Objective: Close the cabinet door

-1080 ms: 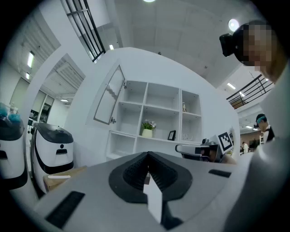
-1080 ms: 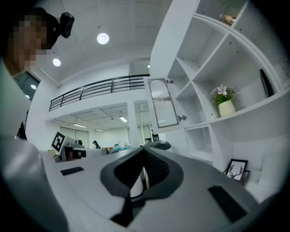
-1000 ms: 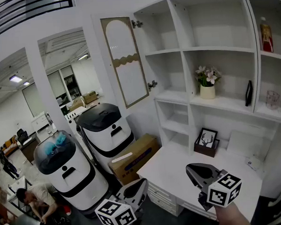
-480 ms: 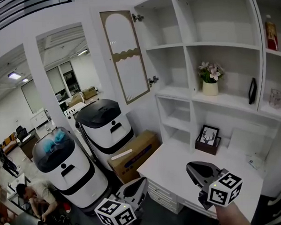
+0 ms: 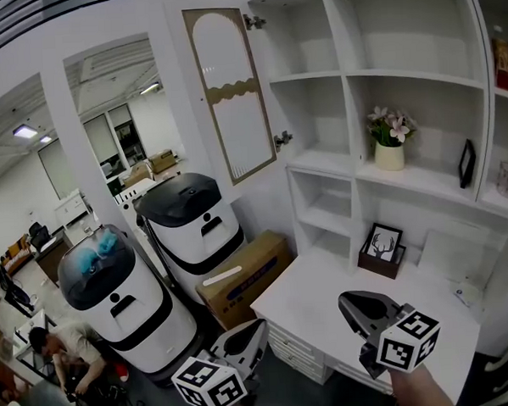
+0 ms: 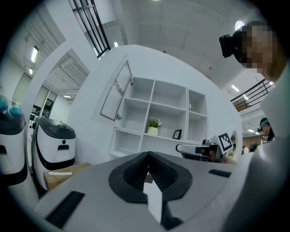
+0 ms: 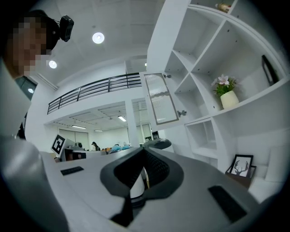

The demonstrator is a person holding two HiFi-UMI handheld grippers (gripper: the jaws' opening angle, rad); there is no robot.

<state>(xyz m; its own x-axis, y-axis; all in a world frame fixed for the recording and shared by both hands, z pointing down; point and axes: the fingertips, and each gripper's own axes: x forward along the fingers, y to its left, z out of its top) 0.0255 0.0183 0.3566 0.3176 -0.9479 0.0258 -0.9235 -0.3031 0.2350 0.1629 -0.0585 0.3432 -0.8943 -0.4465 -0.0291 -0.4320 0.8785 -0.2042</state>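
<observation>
The cabinet door [image 5: 231,97], white with a tan-framed arched panel, stands swung open to the left of the top-left compartment of the white shelving unit [image 5: 349,74]. It also shows in the left gripper view as the door [image 6: 116,97] and in the right gripper view as the door [image 7: 161,99]. My left gripper [image 5: 254,329] hangs low in front of the desk, shut and empty, well below the door. My right gripper [image 5: 348,305] is over the desk's front, shut with nothing held. Their jaws are seen pressed together in the left gripper view [image 6: 147,156] and the right gripper view [image 7: 144,154].
Two white-and-black round machines [image 5: 196,226] [image 5: 114,290] and a cardboard box [image 5: 241,283] stand on the floor under the door. The white desk [image 5: 310,301] has drawers. A flower pot [image 5: 390,153] and a deer picture [image 5: 382,246] sit on shelves. A person [image 5: 66,352] crouches at bottom left.
The shelving and the open door have shifted a little right and up in the head view and look slightly nearer. Both grippers stay shut and low. The door has not swung.
</observation>
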